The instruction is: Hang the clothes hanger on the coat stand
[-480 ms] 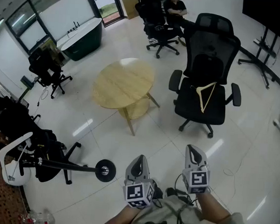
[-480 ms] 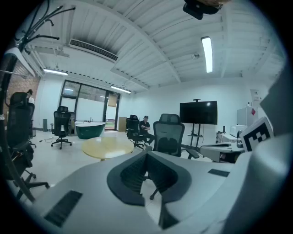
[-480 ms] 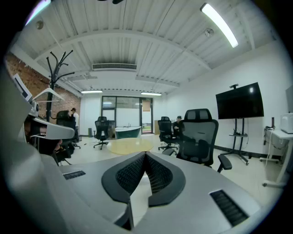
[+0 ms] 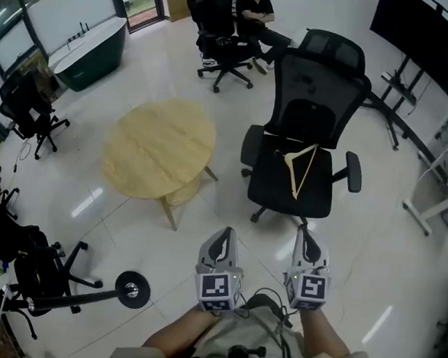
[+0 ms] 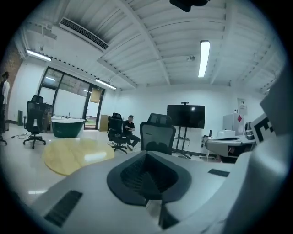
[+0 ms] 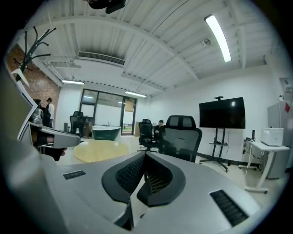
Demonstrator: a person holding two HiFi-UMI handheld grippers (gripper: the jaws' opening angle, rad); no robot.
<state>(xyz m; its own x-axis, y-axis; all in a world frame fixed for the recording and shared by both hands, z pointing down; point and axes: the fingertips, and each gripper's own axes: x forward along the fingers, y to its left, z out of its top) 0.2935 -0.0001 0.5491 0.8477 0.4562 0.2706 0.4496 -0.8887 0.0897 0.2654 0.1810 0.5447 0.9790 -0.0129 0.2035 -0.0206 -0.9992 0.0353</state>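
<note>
On black office chair [image 4: 314, 96] seat lies pale wooden clothes hanger [image 4: 304, 171], well ahead of right hand-held gripper [image 4: 307, 241]; left hand-held gripper [image 4: 221, 241] alongside; both clenched, empty.

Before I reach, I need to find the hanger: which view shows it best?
The head view: the hanger lies in plain sight on the seat of the chair. Both gripper views show only the chair's back above their own jaws; the hanger does not show in them.
</note>
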